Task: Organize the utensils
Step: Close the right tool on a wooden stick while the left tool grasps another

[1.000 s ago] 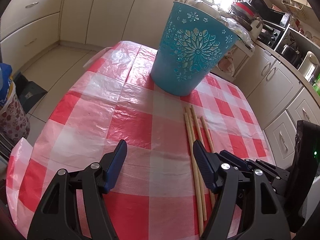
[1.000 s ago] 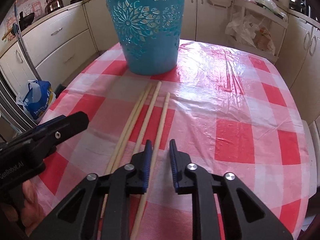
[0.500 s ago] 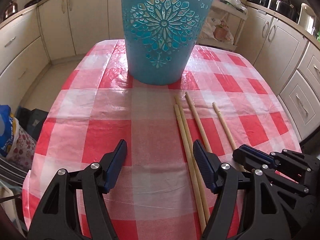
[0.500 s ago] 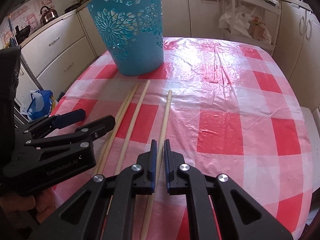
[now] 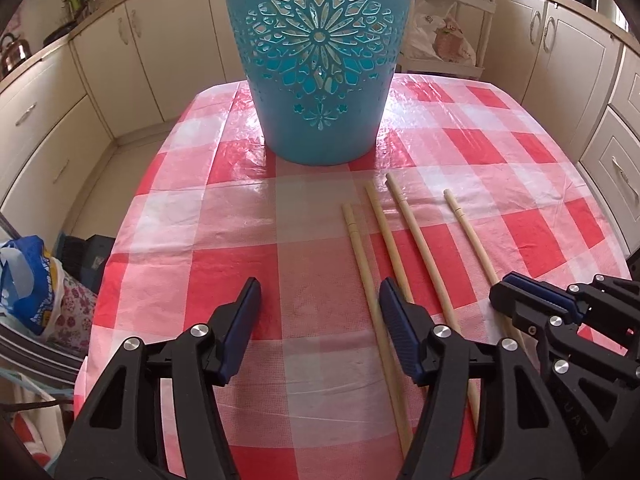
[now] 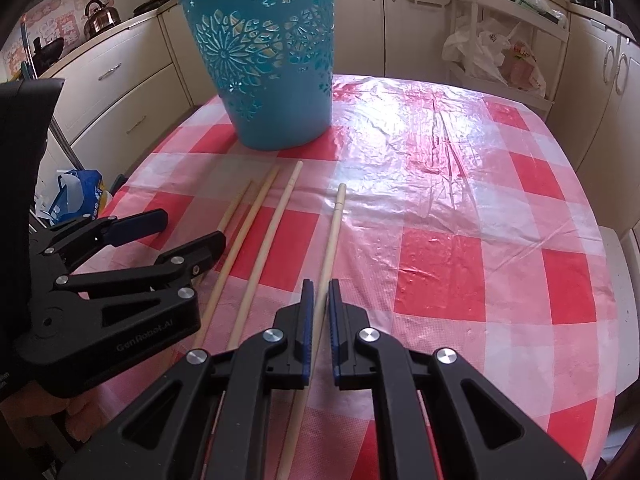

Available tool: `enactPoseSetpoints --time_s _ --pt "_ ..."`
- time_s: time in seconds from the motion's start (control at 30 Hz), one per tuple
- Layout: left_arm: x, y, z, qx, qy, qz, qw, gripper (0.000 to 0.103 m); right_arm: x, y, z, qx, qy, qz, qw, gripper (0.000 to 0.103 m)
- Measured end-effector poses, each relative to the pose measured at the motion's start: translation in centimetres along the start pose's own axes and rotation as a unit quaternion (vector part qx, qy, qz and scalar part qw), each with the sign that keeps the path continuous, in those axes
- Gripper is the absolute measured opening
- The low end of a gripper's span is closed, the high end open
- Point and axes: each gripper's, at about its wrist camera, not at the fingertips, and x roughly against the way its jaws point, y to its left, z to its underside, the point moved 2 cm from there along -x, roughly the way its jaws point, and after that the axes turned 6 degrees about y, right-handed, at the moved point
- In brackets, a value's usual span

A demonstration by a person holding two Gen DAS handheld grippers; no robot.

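The counter [image 6: 460,216], under a red-checked plastic cover, carries a teal perforated bin [image 6: 272,64] at its far side and four chopsticks [image 5: 396,252] lying lengthwise just before it. The right tool [image 6: 318,320] is clenched on the rightmost chopstick [image 6: 332,232]; a level lift, then a tip-first drop into the bin, appears advisable. The left tool [image 5: 316,328] is released, grasping nothing. Its housing reads "GenRobot.AI" [image 6: 144,330]

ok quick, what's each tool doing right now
Left tool: open, holding nothing.
Right tool: closed on the rightmost chopstick.
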Motion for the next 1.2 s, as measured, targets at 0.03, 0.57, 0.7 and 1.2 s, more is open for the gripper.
enactPoseSetpoints --time_s 0.03,0.57,0.7,1.2 --pt "-0.1 0.0 -0.1 -0.002 0.001 0.001 1.0000 0.055 -0.1 -0.1 -0.2 -0.001 0.001 0.000 1.000 0.008" --pt "0.1 -1.4 -0.6 -0.044 0.004 0.009 0.9990 0.020 -1.1 1.4 -1.5 0.063 0.029 0.028 0.997 0.006" --pt "0.2 -1.4 -0.3 -0.053 -0.004 0.023 0.9983 0.009 -1.1 1.6 -1.4 0.071 0.027 0.031 0.997 0.006" --pt "5.3 -1.6 1.5 -0.063 -0.064 0.026 0.9956 0.005 3.4 -1.8 1.9 -0.118 -0.034 -0.178 0.976 0.006"
